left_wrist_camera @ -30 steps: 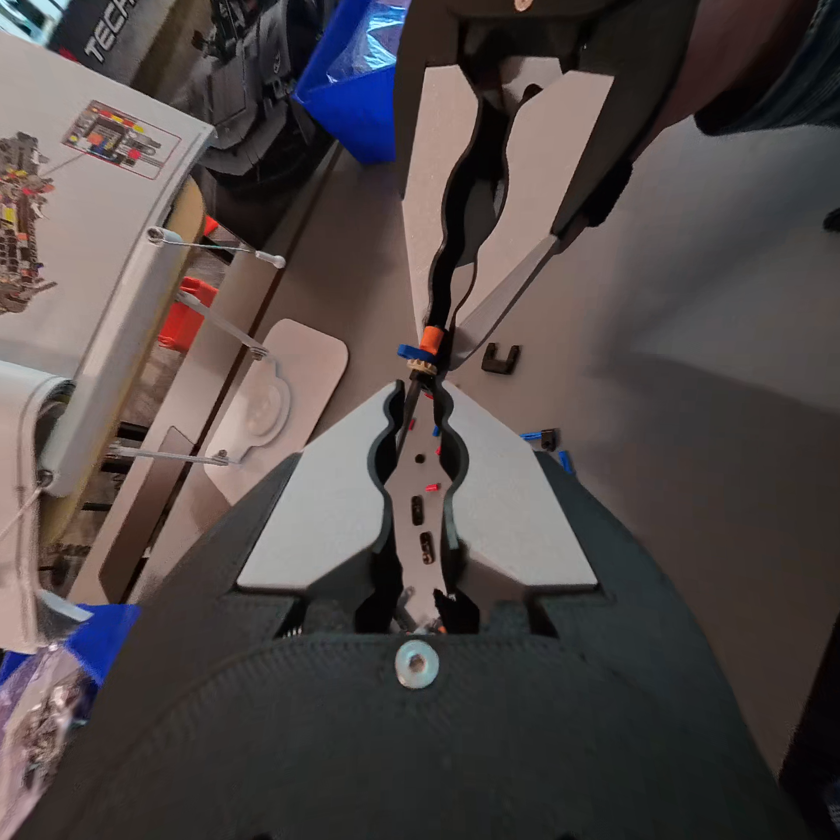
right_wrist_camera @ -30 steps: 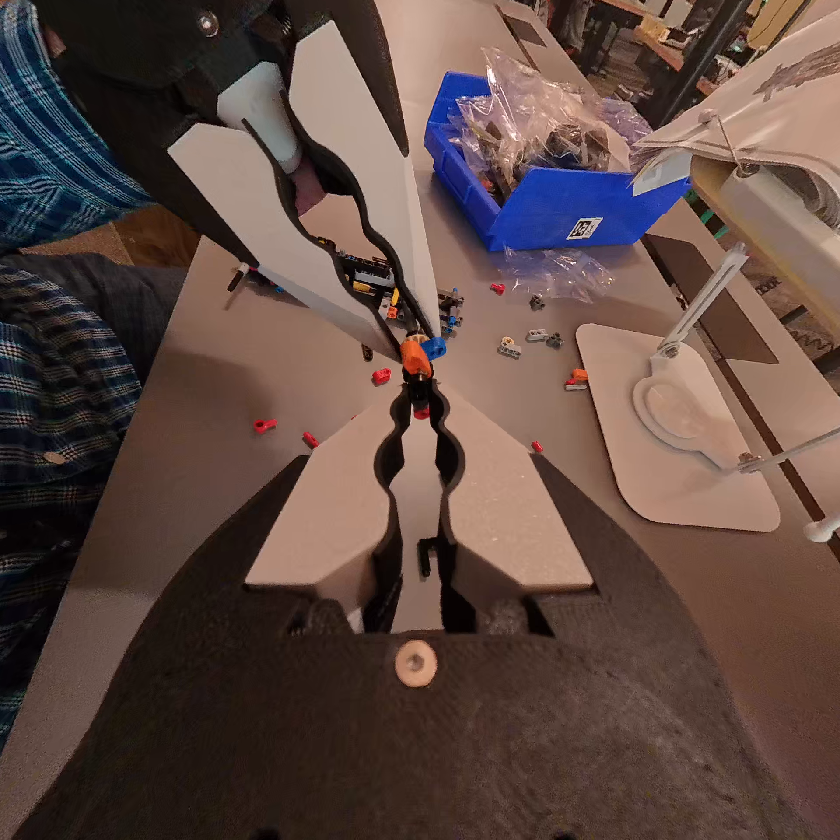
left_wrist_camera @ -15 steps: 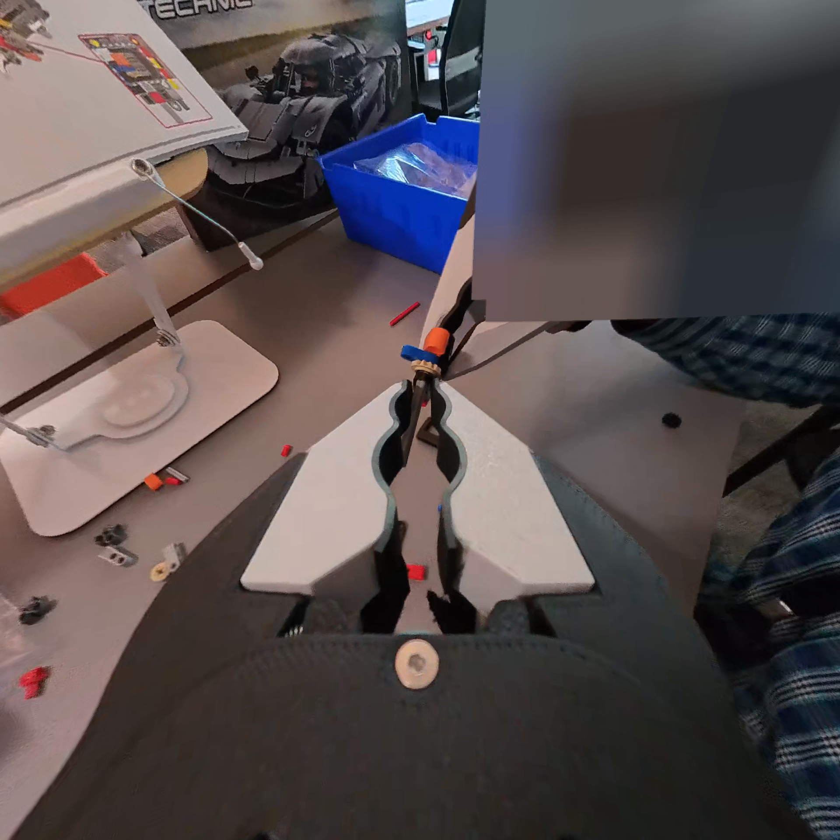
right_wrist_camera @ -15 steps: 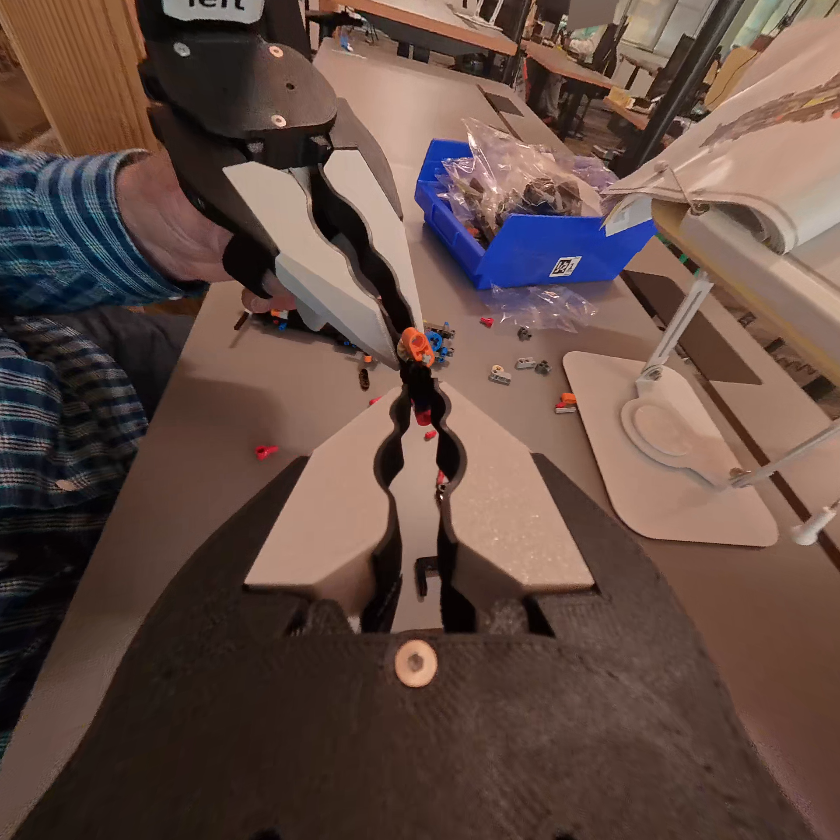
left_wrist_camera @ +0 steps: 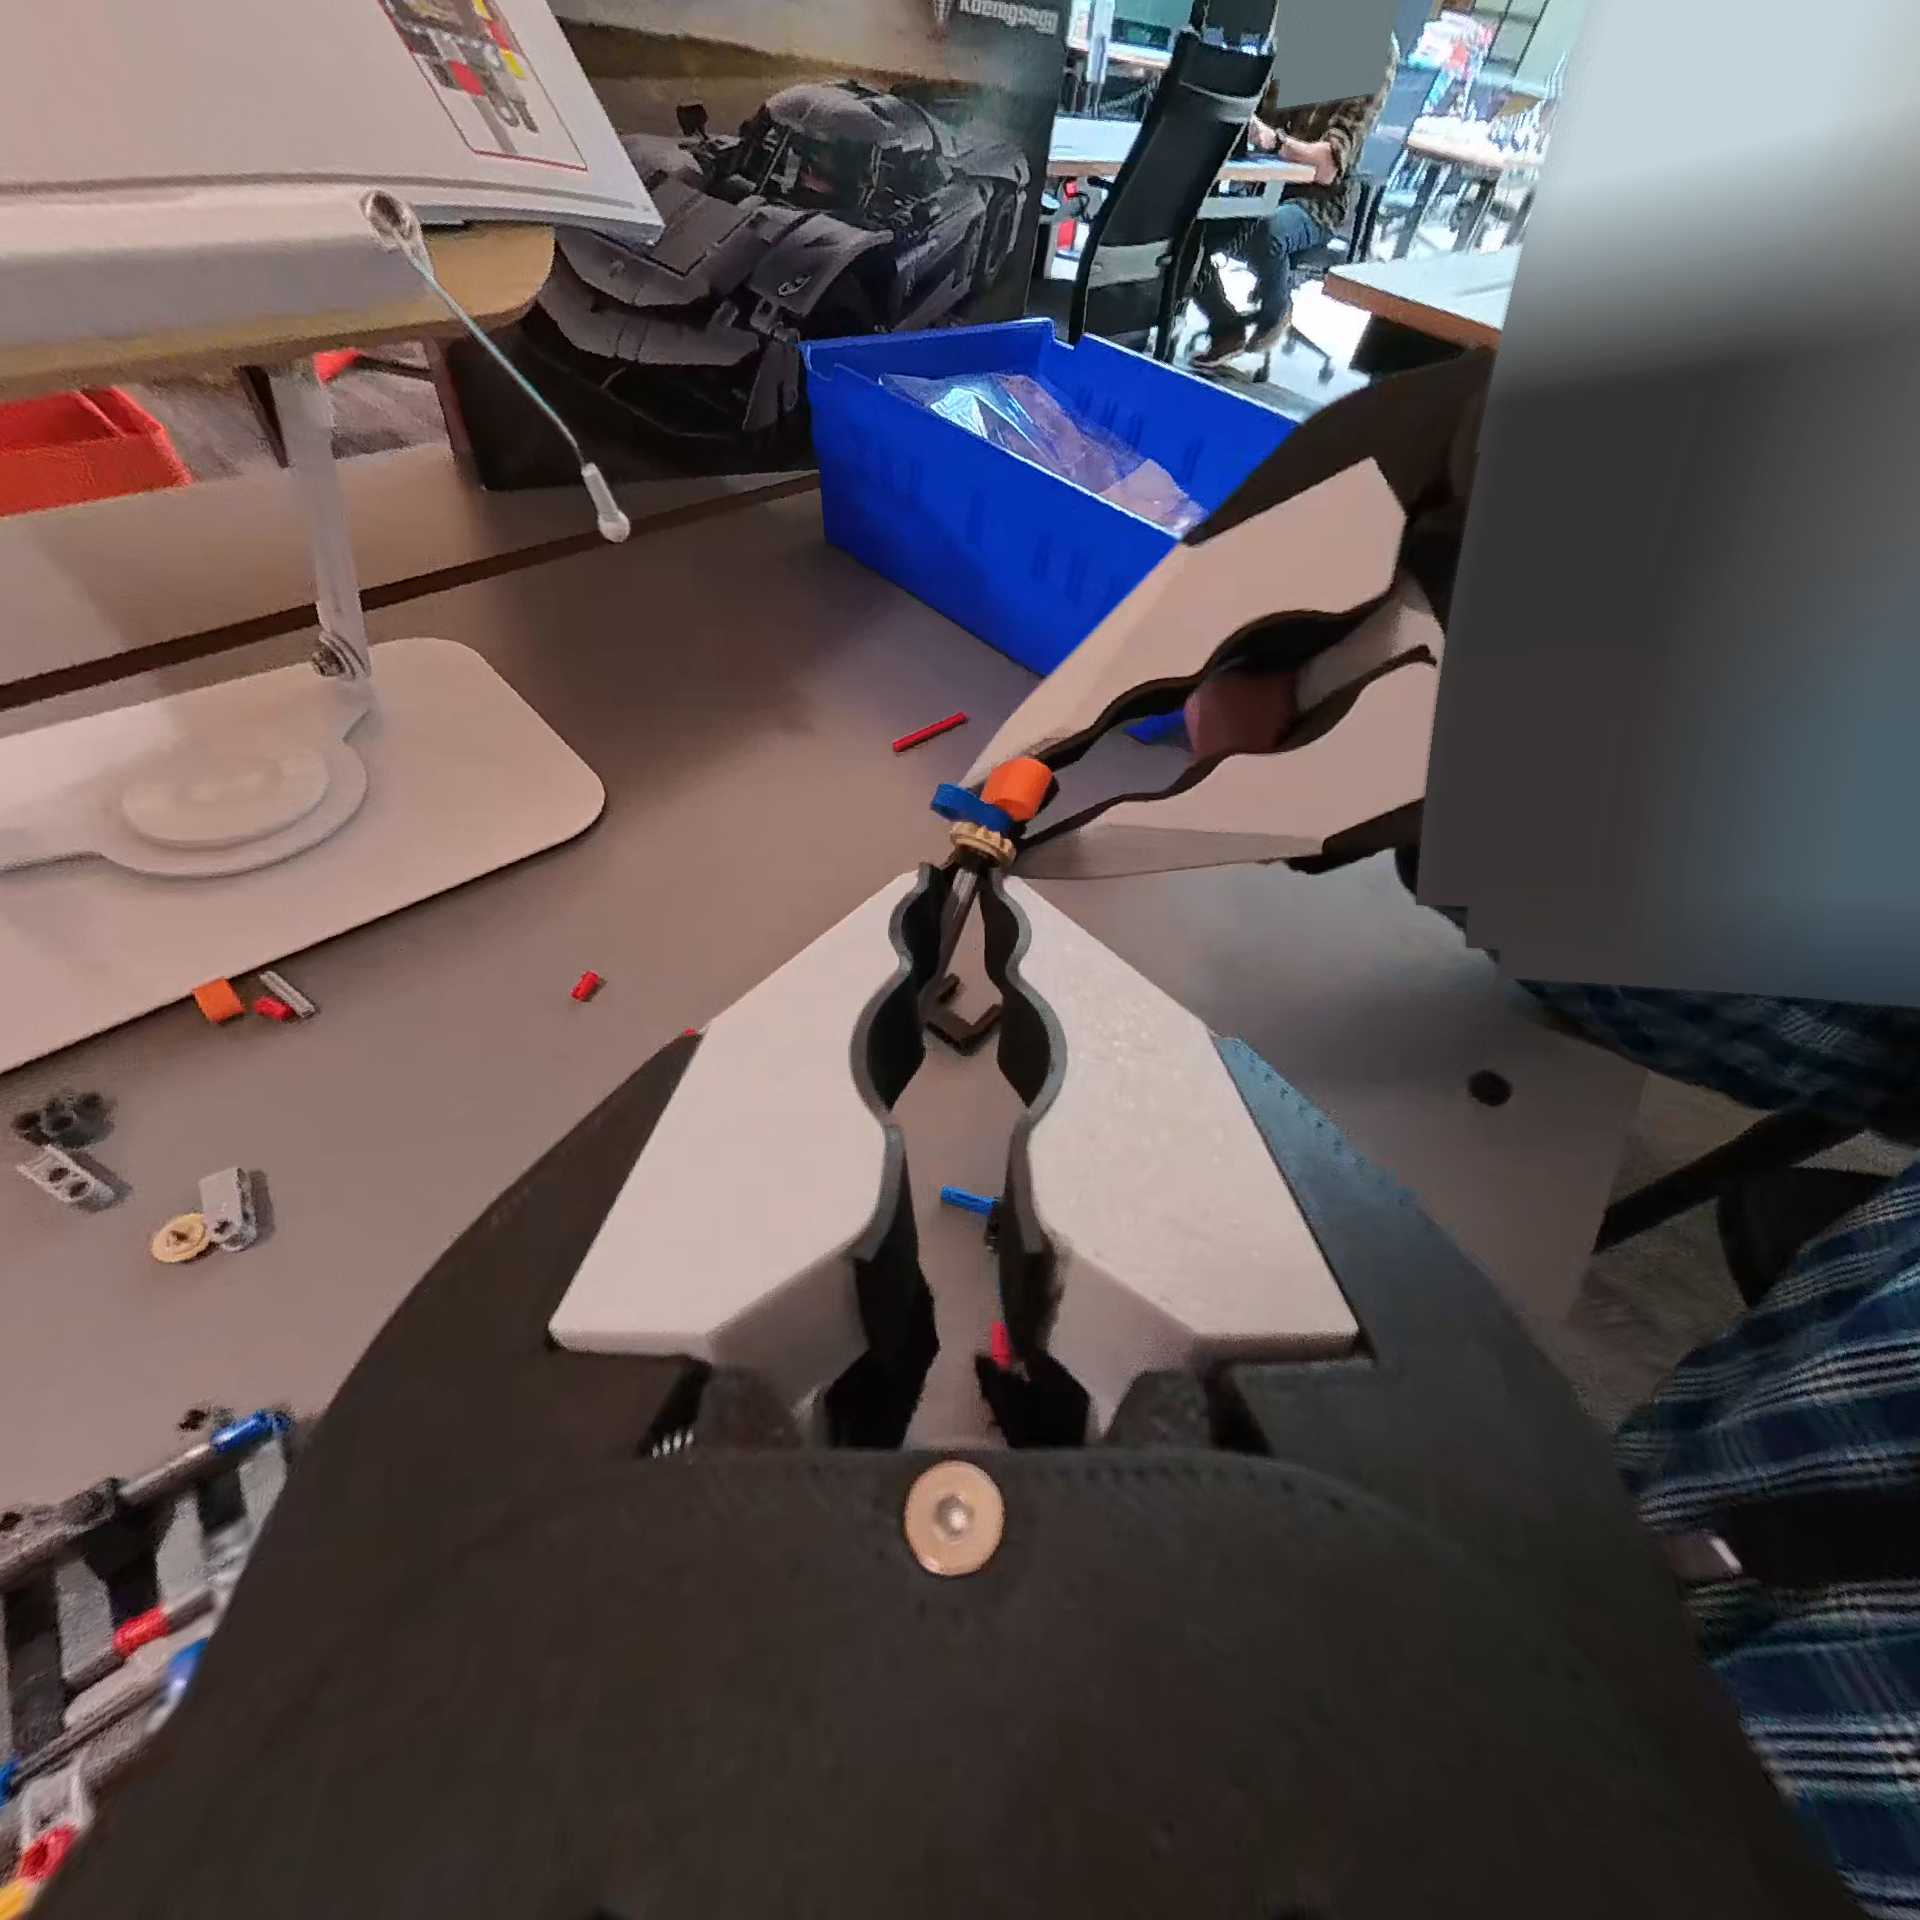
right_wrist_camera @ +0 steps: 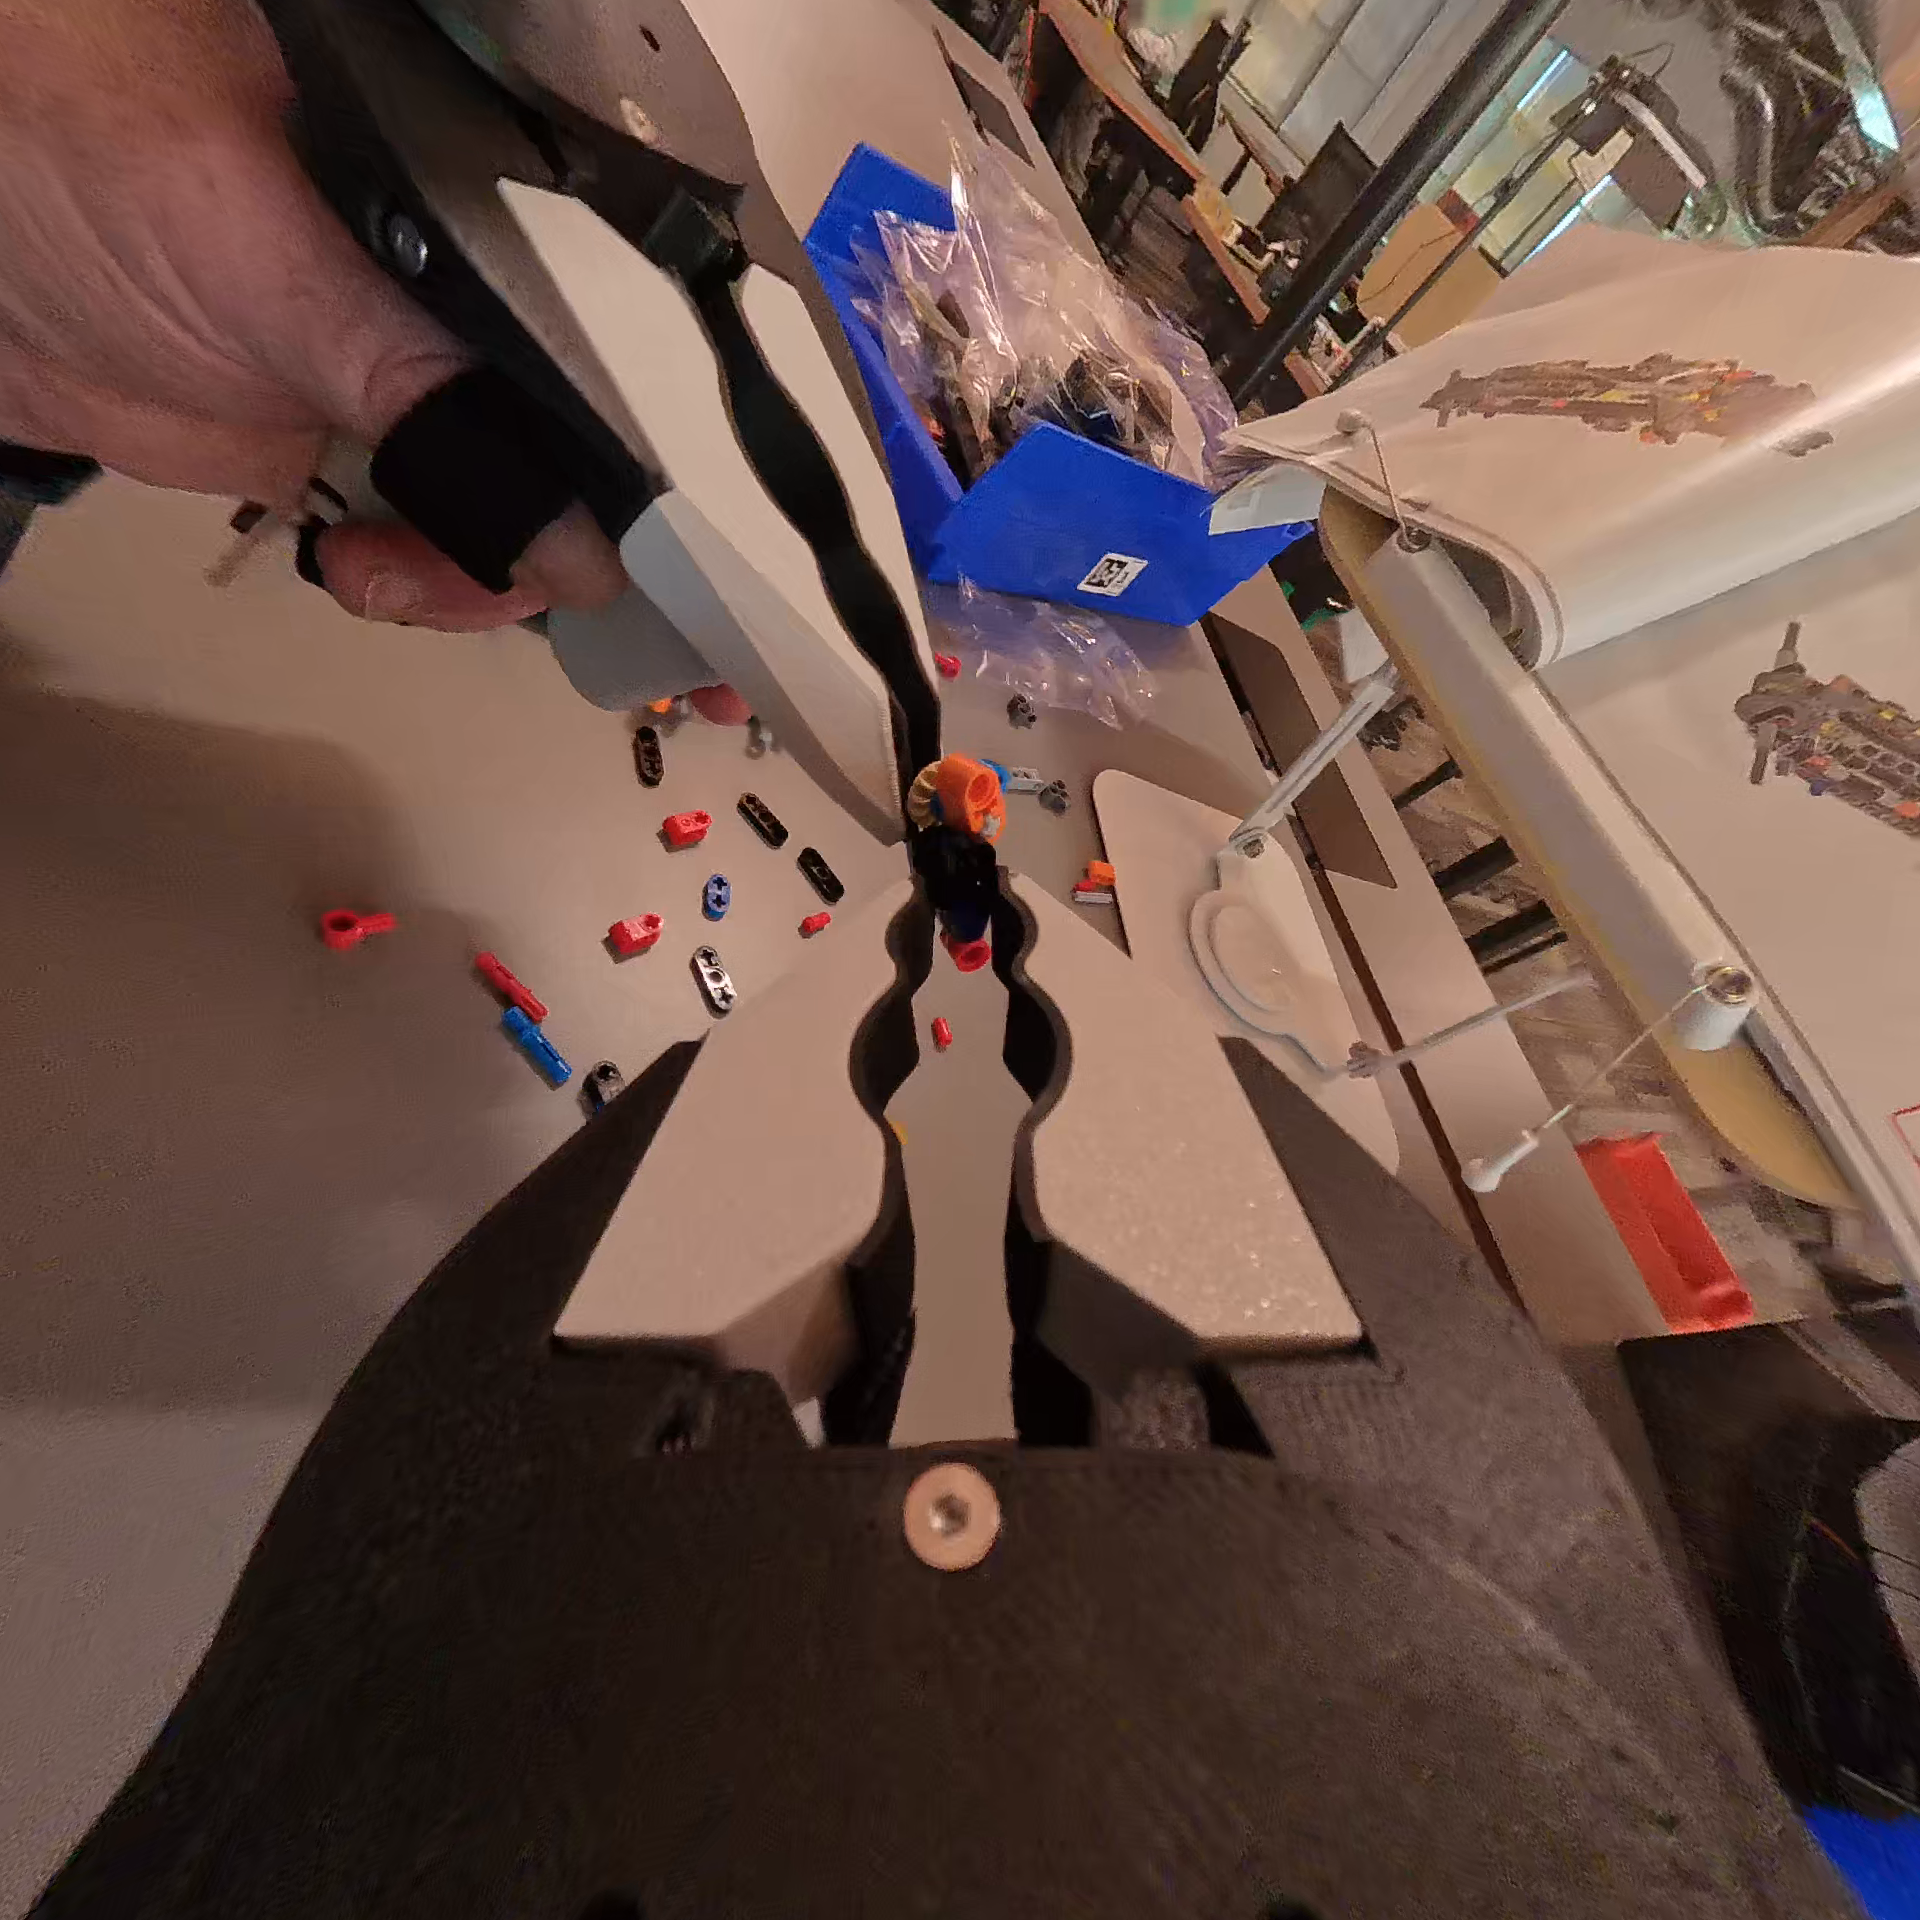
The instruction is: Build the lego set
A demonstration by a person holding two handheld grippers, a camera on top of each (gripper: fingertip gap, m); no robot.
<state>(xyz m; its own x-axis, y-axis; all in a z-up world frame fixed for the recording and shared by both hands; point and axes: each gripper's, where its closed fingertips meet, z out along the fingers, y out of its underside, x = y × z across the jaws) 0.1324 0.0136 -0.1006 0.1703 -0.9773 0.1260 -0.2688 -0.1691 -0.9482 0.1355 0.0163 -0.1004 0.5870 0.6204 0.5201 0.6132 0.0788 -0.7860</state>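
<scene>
Both my tongs, left gripper (left_wrist_camera: pixel 961 883) and right gripper (right_wrist_camera: pixel 961 883), clamp one small assembly (left_wrist_camera: pixel 987 816) over the brick-littered grey table (left_wrist_camera: pixel 727 665) beside a blue bin (left_wrist_camera: pixel 997 499).

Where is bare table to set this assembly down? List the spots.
Bare: between the white stand base and blue bin; also the table left of the red ring piece. Crowded: loose pieces beside the right tongs.
</scene>
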